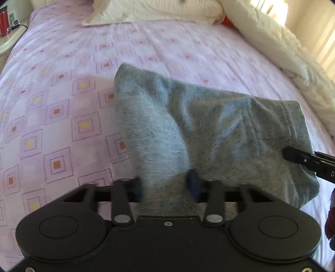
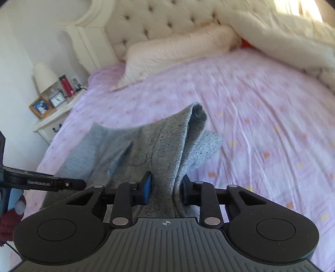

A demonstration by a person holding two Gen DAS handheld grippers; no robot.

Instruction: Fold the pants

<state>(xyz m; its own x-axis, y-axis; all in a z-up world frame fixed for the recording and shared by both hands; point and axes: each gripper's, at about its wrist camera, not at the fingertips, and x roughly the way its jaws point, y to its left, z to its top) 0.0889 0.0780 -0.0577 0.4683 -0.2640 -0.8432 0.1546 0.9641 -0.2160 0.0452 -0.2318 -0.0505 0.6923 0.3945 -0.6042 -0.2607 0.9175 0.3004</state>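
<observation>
Grey pants [image 1: 199, 125] pinched between both grippers' fingers [image 2: 146, 186], above the pink bedsheet [image 1: 62, 83].

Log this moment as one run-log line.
step: fold pants | left gripper: jaws shut on grey pants | right gripper: jaws shut on grey pants | cloth: lifted over pink bedsheet

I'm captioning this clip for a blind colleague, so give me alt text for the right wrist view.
The right gripper pinches a bunched edge of grey pants lifted over a bed with a pink patterned sheet. The left gripper reaches in from the left edge; cream pillows and a tufted headboard lie behind.
</observation>
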